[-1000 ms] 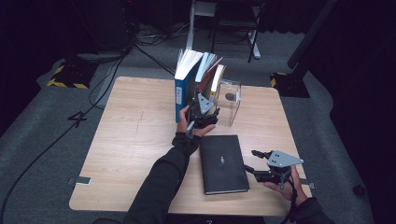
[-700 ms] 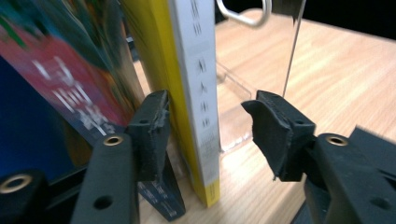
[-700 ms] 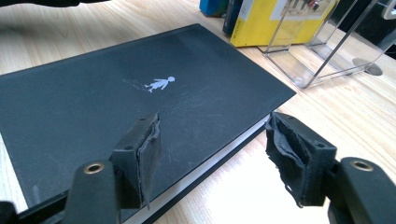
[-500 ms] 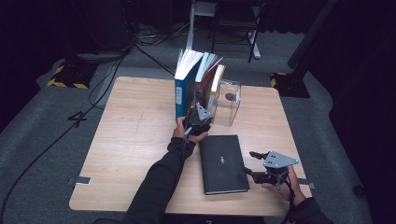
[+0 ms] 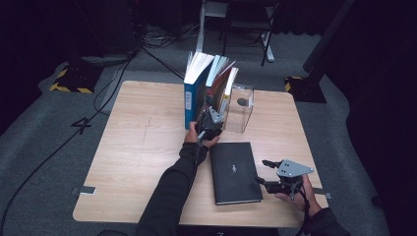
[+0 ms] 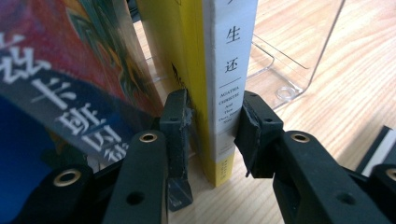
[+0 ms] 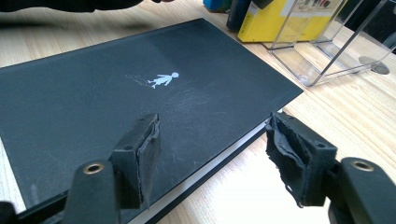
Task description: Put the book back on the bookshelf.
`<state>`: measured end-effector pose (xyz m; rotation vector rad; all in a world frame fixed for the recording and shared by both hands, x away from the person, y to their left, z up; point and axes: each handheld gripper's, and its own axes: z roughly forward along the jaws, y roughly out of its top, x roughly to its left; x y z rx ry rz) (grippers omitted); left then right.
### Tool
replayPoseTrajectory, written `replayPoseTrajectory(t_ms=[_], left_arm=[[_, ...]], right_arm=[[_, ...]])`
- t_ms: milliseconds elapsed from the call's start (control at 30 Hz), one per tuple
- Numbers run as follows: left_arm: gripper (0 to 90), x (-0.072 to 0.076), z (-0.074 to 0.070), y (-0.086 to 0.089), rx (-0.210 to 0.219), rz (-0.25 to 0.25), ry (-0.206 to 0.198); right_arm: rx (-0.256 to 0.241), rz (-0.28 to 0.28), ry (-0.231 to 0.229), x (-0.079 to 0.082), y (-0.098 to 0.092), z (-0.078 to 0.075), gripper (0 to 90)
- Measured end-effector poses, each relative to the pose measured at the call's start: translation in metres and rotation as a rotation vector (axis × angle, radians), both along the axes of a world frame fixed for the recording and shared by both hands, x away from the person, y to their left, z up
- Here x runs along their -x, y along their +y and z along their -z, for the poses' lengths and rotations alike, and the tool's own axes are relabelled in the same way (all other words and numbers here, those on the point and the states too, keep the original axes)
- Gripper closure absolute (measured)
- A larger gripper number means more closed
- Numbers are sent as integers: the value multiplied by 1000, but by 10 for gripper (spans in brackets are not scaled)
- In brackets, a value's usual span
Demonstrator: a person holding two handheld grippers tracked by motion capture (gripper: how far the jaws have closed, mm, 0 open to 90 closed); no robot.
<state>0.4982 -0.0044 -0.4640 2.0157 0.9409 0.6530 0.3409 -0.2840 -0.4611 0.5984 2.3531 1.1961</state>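
Now left gripper [image 6: 212, 126] clamped on yellow book's [image 6: 219, 70] spine, upright among 3 standing books beside clear bookend [image 5: 240, 109]. Hardly shifted from a second ago. Right gripper [image 7: 212, 158] open over black book [image 7: 116, 112], flat on table [image 5: 142, 147]; shelving next, probably.

The left gripper [image 6: 212, 128] clamps the yellow book's [image 6: 205, 70] white spine low down; a clear stand [image 6: 299, 51] sits at two o'clock.

Clear acrylic holder [image 5: 242, 109], blue book [image 5: 193, 98].
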Motion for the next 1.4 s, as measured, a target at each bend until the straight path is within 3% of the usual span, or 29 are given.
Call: replayPoseTrajectory(t_ms=[233,567,967,1167,1400], left_arm=[[677,-5,1,-8,20,-29,9],[671,-5,1,-7,8,-36,6],[672,6,-4,4,-19,30,15],[660,15,-10,13,-35,86,22],[628,28,-16,24,-44,116,19]], right_arm=[[-6,4,-3,0,-2,-1,361],[-3,7,1,-1,-3,-1,361],[5,4,6,-1,-1,0,361],[3,2,13,-1,-1,0,361],[11,-5,23,-1,0,1,359]])
